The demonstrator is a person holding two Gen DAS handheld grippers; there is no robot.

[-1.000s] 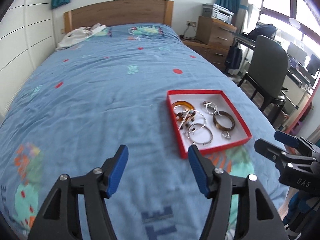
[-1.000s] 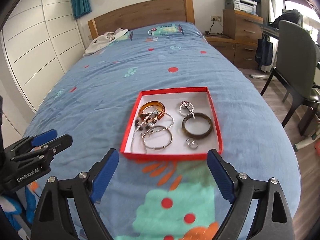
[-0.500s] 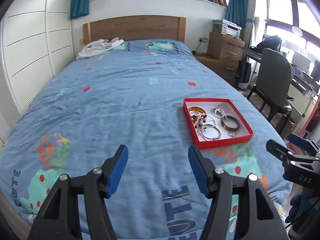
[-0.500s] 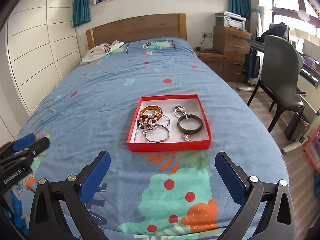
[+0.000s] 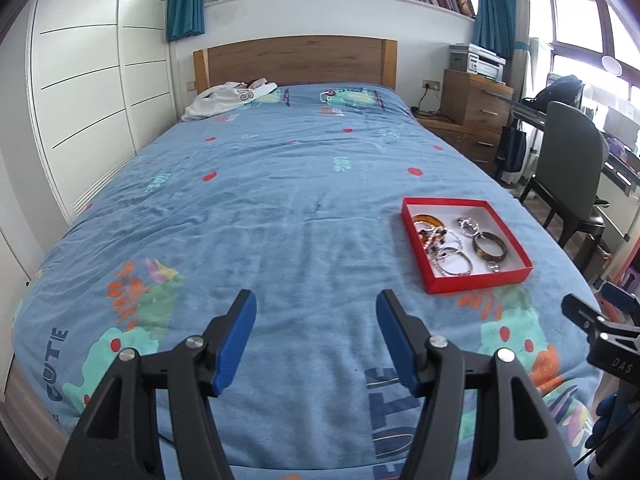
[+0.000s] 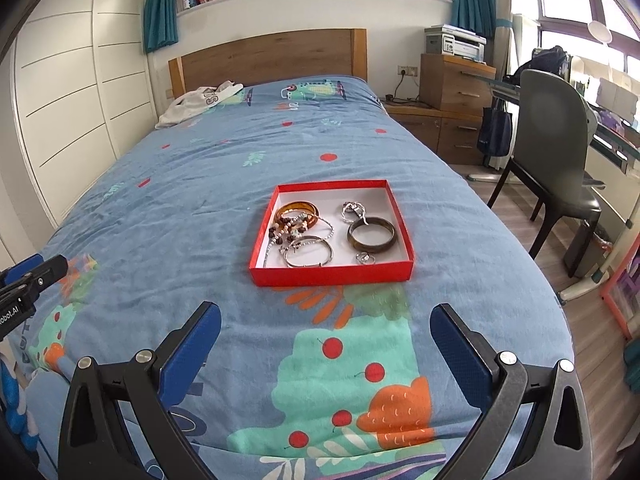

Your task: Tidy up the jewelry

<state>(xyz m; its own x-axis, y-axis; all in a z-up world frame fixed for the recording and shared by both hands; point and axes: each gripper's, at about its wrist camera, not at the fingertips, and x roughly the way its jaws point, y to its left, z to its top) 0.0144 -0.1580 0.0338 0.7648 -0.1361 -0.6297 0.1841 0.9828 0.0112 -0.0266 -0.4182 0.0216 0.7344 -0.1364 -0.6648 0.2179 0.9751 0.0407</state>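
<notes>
Ahead of the spread, empty right tool [image 6: 325,344], well apart, lies the red jewelry box [image 6: 332,274] on the bed [image 6: 180,216].

The bedspread [image 6: 200,208] is blue, printed with red dots, teal leaf sprigs and, toward six o'clock, a mint and orange cartoon figure with red cherries. The jewelry box [image 6: 332,274] at its centre is bright red outside, white inside. In it lie an amber bangle [image 6: 298,209] at ten o'clock, a dark tortoiseshell bangle [image 6: 372,234] at three o'clock and silver bracelets [image 6: 308,252]. Both grippers' fingers [image 6: 192,350] carry blue pads on black frames. The headboard [image 6: 272,56] is honey-brown wood; the curtains [image 6: 160,4] are teal.
</notes>
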